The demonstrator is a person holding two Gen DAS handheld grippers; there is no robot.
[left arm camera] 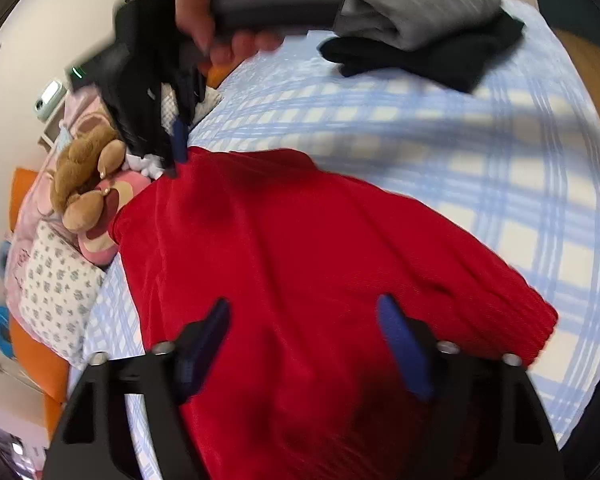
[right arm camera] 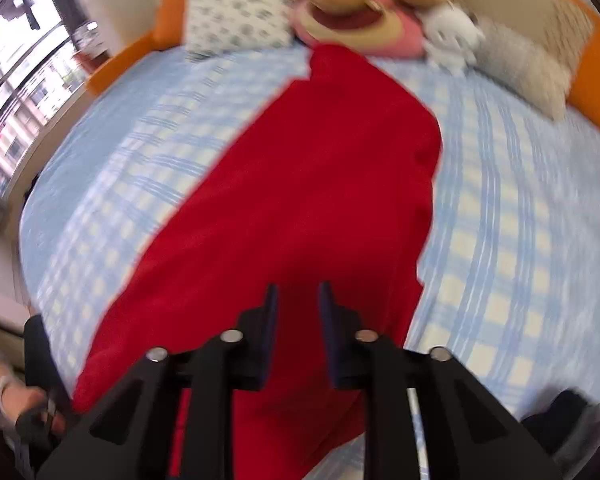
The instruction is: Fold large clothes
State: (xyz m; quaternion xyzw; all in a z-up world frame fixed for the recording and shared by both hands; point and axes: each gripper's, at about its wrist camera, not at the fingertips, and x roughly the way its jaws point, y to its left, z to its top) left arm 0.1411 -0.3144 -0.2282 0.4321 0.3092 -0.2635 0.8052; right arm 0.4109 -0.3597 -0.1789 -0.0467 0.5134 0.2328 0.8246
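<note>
A red garment (left arm camera: 300,248) lies spread on the blue plaid bed sheet (left arm camera: 440,140), with a ribbed cuff at its right end. My left gripper (left arm camera: 304,316) hovers over its near part, jaws wide open and nothing between them. A hand holds my right gripper (left arm camera: 175,160) at the garment's far left corner, fingertips at the cloth's edge. In the right wrist view the red garment (right arm camera: 300,168) runs away toward the pillows, and my right gripper (right arm camera: 299,292) stands over it with a narrow gap between its pads, no cloth pinched.
Folded grey clothes (left arm camera: 416,0) sit on folded black clothes (left arm camera: 432,56) at the bed's far side. Plush toys (left arm camera: 88,176), a patterned pillow (right arm camera: 240,4) and an orange headboard (right arm camera: 596,68) line the bed's head. A sandalled foot (right arm camera: 8,396) stands beside the bed, below a window (right arm camera: 24,72).
</note>
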